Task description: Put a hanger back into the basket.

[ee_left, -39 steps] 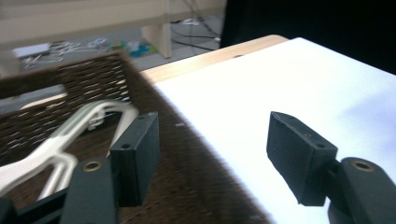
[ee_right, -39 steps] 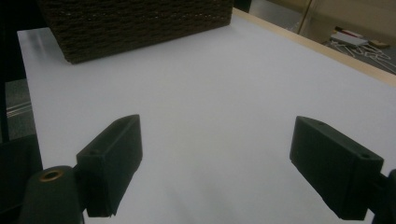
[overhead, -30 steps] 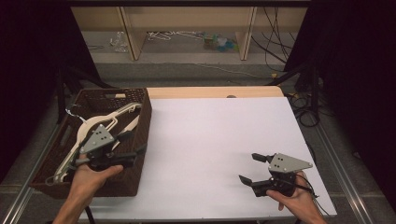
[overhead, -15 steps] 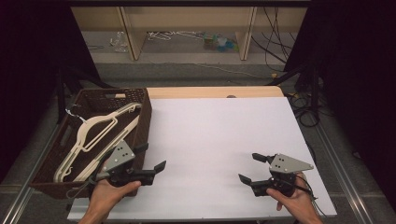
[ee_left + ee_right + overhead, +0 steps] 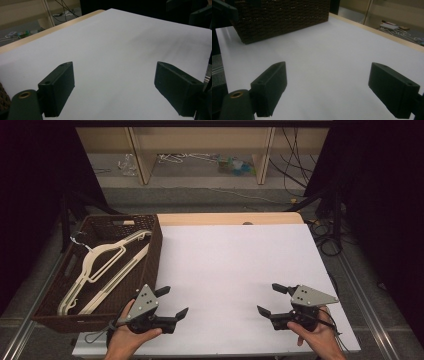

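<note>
A brown wicker basket (image 5: 156, 251) stands at the table's left with cream plastic hangers (image 5: 107, 259) lying inside. My left gripper (image 5: 174, 300) hovers low over the white tabletop (image 5: 235, 265), just right of the basket's near corner. Its jaws have just been opening and stand wide with nothing between them; its own view shows that gap (image 5: 116, 85) over bare white surface. At the front right, my right gripper (image 5: 267, 298) points left, open and empty. In its view (image 5: 328, 87) the basket (image 5: 282, 17) rises ahead on the left.
A wooden strip (image 5: 230, 218) borders the table's far edge. Beyond it are a shelf unit (image 5: 200, 150) and loose items on the floor. Cables (image 5: 327, 235) hang off the right side. Metal rails (image 5: 360, 295) run beside the table.
The left gripper came off the basket, moving right and down toward the table's front edge, and its jaws spread wider. The right gripper stayed where it was.
</note>
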The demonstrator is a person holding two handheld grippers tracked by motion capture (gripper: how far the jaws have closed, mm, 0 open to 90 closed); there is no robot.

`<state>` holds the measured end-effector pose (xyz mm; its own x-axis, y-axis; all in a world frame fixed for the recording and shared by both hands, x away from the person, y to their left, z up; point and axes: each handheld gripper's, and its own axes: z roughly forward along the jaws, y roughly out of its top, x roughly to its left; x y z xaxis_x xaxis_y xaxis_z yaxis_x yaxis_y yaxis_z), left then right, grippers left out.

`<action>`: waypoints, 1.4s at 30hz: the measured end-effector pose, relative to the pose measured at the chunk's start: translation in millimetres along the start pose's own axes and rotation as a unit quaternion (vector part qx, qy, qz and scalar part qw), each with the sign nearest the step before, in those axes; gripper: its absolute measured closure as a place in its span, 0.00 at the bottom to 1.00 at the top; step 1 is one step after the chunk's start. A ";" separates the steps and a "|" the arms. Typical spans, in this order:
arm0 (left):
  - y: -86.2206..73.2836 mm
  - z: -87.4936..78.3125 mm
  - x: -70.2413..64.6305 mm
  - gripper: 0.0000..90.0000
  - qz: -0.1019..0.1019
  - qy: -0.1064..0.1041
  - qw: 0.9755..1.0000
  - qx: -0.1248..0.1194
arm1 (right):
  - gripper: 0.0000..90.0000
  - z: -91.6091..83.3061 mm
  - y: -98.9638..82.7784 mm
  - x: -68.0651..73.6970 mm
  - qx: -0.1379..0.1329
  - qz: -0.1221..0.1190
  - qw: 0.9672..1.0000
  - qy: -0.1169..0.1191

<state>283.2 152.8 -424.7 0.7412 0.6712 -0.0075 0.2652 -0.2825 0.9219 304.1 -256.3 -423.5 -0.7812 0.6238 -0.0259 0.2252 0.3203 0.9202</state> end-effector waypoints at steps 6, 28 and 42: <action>-10.6 1.2 -6.2 0.18 0.044 0.016 0.999 0.006 | 0.18 -1.7 0.9 2.3 -0.002 0.006 1.000 0.004; -14.8 -6.9 -10.0 0.18 0.042 0.023 0.999 -0.019 | 0.18 -22.8 -8.7 17.6 -0.015 0.014 0.999 -0.025; -15.3 -6.0 -9.1 0.18 0.032 0.016 0.999 -0.022 | 0.18 -22.8 -10.6 18.7 -0.012 -0.001 1.000 -0.026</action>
<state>268.7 155.1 -436.4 0.7351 0.6748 0.0647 0.1896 -0.2963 0.9361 273.9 -264.2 -424.9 -0.7497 0.6601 -0.0468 0.2098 0.3042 0.9292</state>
